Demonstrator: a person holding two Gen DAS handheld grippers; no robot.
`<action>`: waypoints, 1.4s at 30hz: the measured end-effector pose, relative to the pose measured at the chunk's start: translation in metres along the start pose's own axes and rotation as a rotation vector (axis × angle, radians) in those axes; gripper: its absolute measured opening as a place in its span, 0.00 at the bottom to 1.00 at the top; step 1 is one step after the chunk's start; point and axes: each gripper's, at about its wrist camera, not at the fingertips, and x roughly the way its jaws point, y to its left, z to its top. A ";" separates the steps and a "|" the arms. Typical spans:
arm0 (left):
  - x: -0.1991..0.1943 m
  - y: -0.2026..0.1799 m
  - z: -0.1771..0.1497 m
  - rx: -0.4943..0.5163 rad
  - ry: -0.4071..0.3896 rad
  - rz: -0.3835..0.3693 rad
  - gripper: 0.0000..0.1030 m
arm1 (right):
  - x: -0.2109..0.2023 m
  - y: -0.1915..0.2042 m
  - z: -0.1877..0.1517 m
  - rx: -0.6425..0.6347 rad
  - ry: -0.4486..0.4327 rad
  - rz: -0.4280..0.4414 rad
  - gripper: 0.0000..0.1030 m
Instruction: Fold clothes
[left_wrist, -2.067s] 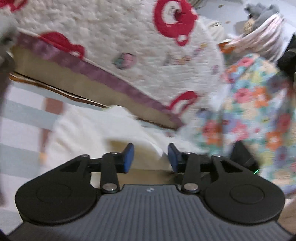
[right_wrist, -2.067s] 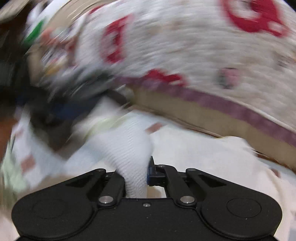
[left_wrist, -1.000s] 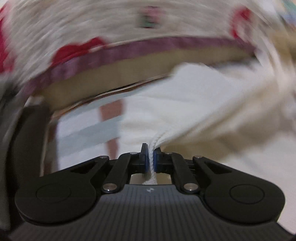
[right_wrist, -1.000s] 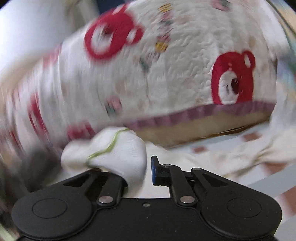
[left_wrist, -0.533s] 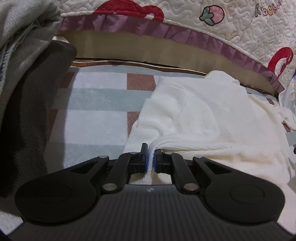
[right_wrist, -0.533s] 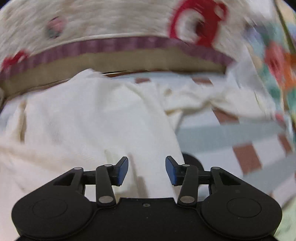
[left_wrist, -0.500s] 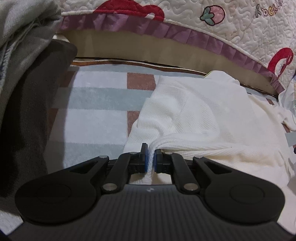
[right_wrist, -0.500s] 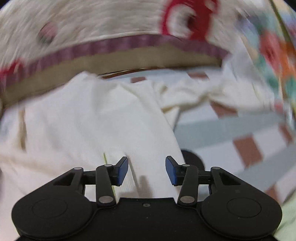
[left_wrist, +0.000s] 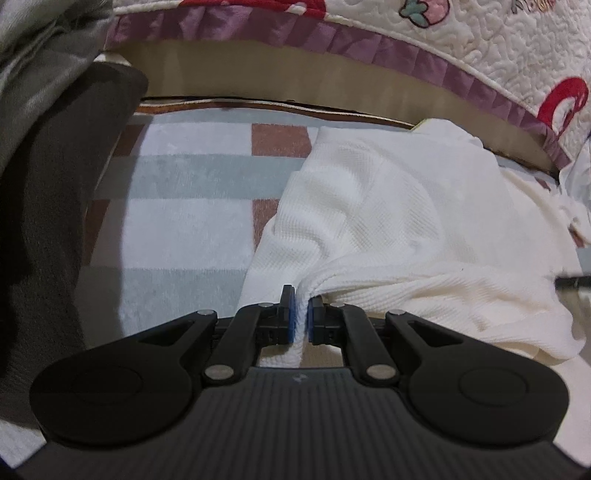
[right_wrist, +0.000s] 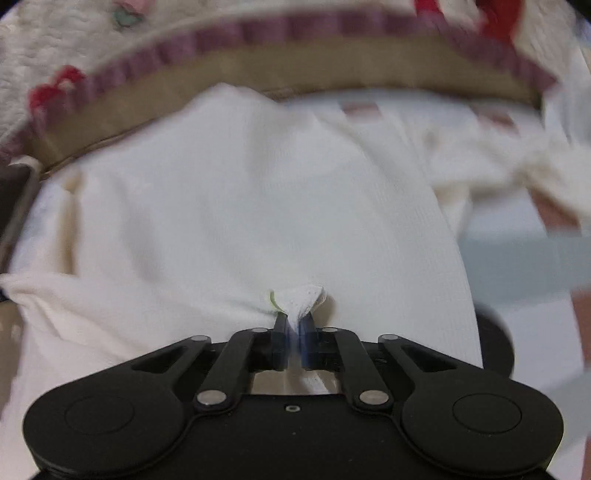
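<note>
Both the left gripper (left_wrist: 301, 317) and right gripper (right_wrist: 293, 341) are clamped on the white garment's (left_wrist: 399, 206) near hem; lift evenly toward twelve o'clock, keeping it taut.

A white waffle-knit garment (left_wrist: 388, 206) lies rumpled on a checked blanket (left_wrist: 192, 229), its near edge bunched and lifted.

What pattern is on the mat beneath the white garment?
The mat shows white, pale blue-grey and reddish-brown checks, clearest in the left wrist view.
</note>
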 end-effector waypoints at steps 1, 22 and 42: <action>-0.005 0.002 0.002 -0.019 -0.028 -0.015 0.06 | -0.022 0.002 0.015 0.041 -0.101 0.073 0.08; -0.082 0.003 0.001 0.152 -0.148 -0.092 0.25 | -0.122 0.083 -0.025 -0.372 -0.343 0.405 0.09; -0.107 -0.068 -0.010 0.399 -0.485 -0.112 0.03 | -0.146 0.177 -0.001 -0.603 -0.467 0.651 0.23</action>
